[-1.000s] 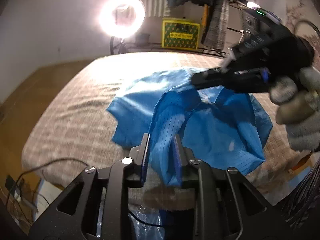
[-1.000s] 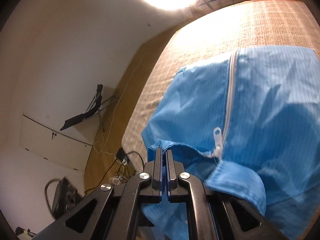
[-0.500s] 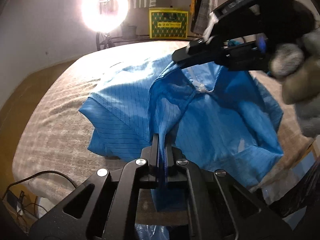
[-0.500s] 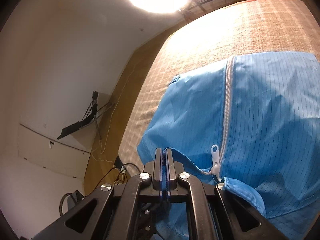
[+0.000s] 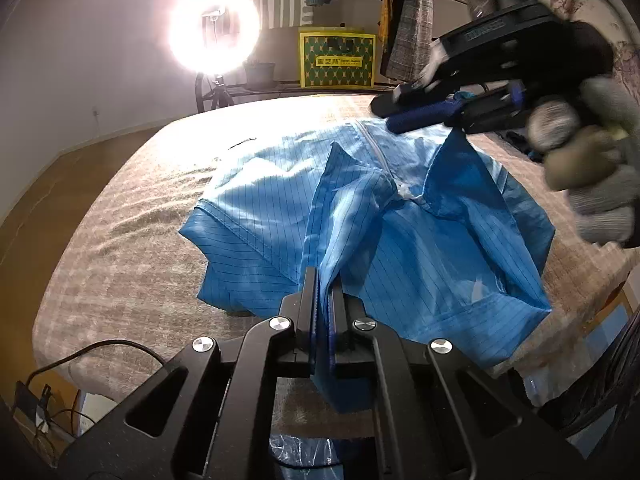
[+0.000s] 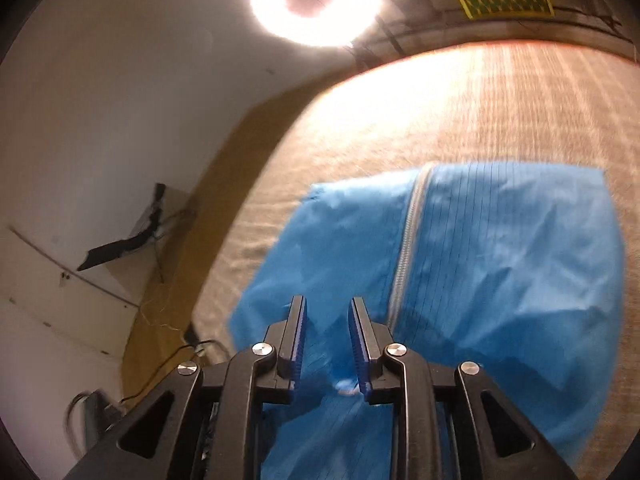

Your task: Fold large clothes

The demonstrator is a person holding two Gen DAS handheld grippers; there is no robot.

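Observation:
A large blue pinstriped garment point(image 5: 400, 240) with a white zipper point(image 6: 404, 256) lies partly folded on a beige bed point(image 5: 132, 248). My left gripper point(image 5: 323, 280) is shut on a fold of the garment's near edge and holds it raised. My right gripper point(image 6: 326, 312) is open above the garment, with fabric below and between its fingers but not clamped. In the left wrist view the right gripper point(image 5: 396, 114) hovers at the upper right, held by a gloved hand point(image 5: 592, 184), over a raised peak of cloth.
A bright ring light point(image 5: 214, 36) stands behind the bed, next to a yellow-green box point(image 5: 338, 62) and hanging clothes point(image 5: 404, 20). Cables and a power strip point(image 5: 36, 404) lie on the floor at the near left. A tripod point(image 6: 132, 240) leans by the wall.
My right gripper has opened and let go of the garment edge it held. The left gripper stays shut on its fold and the cloth has settled lower.

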